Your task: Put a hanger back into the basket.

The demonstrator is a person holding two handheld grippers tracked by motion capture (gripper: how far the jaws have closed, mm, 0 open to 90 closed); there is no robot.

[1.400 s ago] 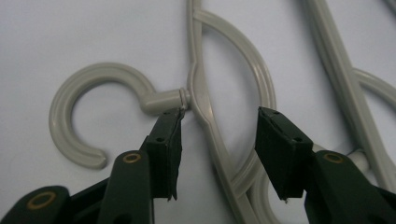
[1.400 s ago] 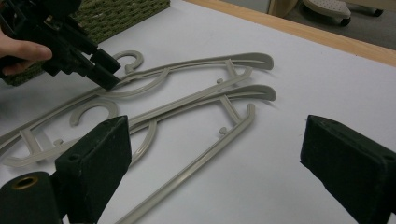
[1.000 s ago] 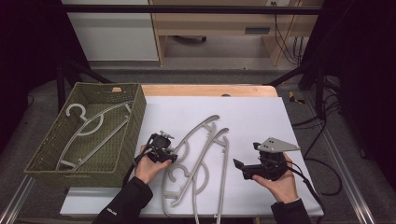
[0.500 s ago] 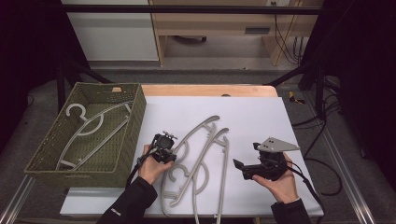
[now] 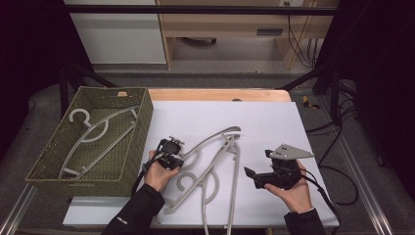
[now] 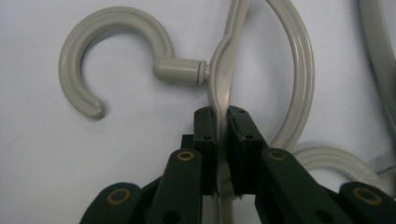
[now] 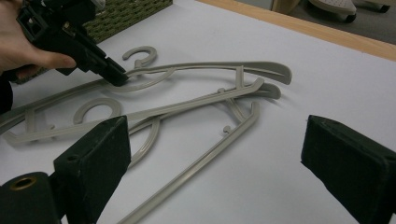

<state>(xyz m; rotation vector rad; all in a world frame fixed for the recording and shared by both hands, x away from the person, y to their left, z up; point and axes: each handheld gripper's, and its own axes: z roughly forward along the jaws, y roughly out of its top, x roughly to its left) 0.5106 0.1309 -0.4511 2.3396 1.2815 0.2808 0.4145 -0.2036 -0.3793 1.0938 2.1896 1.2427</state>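
Grey plastic hangers lie crossed on the white tabletop (image 5: pixel 274 122). My left gripper (image 6: pixel 222 116) is shut on the bar of one hanger (image 6: pixel 116 32) just below its hook neck; its jaws have just been closing, with that bar between the pads. In the high view the left gripper (image 5: pixel 171 152) sits at the hangers' left side, on the hanger (image 5: pixel 215 137) whose arm reaches up and right. A second hanger (image 5: pixel 210 172) lies under and beside it. My right gripper (image 5: pixel 252 177) hovers to the right, jaws wide open and empty (image 7: pixel 217 140), facing the hangers (image 7: pixel 187 109) and the left gripper (image 7: pixel 114 74).
An olive woven basket (image 5: pixel 142 127) stands at the table's left with another grey hanger (image 5: pixel 98 129) inside. A wooden strip (image 5: pixel 215 94) runs along the far edge. Cables (image 5: pixel 337 186) trail off the right side.
My left gripper has shifted slightly right onto the hanger beside its hook. The right hand and its gripper have stayed where they were.
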